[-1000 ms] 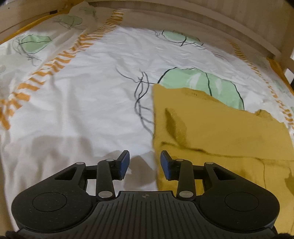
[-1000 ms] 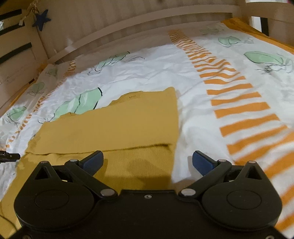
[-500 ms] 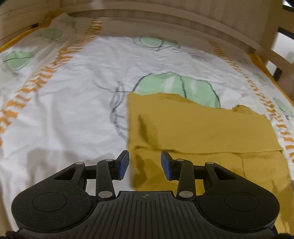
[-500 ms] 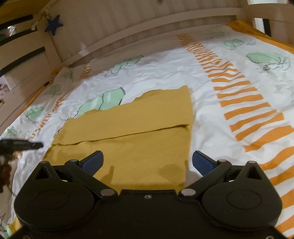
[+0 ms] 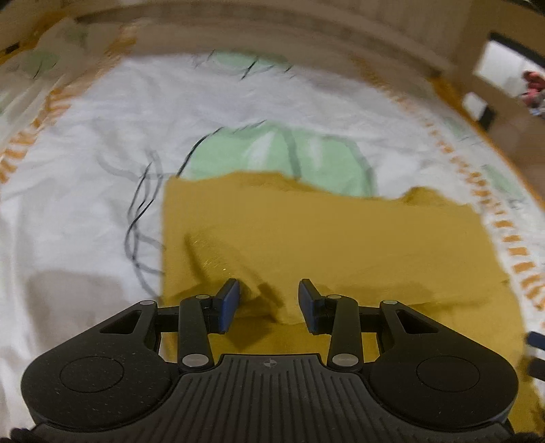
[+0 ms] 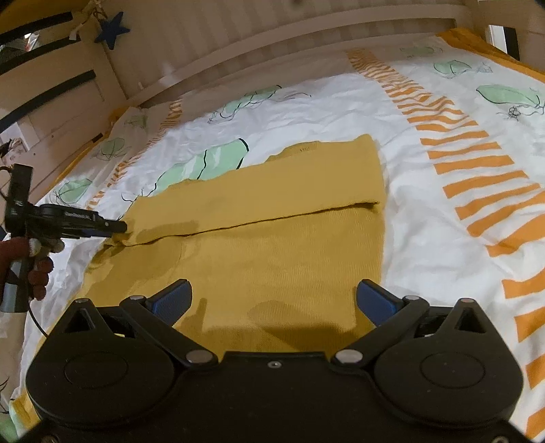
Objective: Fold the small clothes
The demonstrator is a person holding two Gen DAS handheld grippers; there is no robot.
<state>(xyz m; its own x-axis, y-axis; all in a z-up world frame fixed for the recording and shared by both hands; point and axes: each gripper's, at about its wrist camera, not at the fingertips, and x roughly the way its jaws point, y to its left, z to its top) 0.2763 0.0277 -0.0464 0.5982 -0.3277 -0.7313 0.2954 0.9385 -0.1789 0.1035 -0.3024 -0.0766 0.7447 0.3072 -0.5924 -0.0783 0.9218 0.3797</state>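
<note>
A: Item one, leftmost?

B: Left tongs (image 5: 269,303), seen from their own camera, which is blurred. Black body, blue pads. Jaws stand partly apart, a clear gap between them, nothing gripped.

A: Position against the garment?

B: They hang over the near left part of the mustard-yellow garment (image 5: 340,238). A raised wrinkle of the cloth runs up to the gap, just beside the left pad; whether a pad touches it I cannot tell. From the right camera the same tongs (image 6: 115,227) come in from the left edge, tip at the garment's left end where the fold line meets it. A gloved hand (image 6: 37,265) grips the handle.

A: Item two?

B: The garment itself (image 6: 272,245). Lies flat on the bed, folded once: an upper flap laid over the lower layer, with the flap's edge running across from left to right as a dark seam. A neckline notch shows at the far edge.

A: What carries it?

B: Bed cover (image 6: 340,102), white, printed with green leaves and orange striped bands. A pale wooden bed rail (image 6: 272,44) runs behind it, with a dark blue star (image 6: 112,29) hanging at the far left.

A: Item three, rightmost?

B: Right tongs (image 6: 272,300). Jaws spread wide, holding nothing. They sit above the garment's near edge: left pad over the cloth, right pad near the garment's near right corner, by the white cover.
</note>
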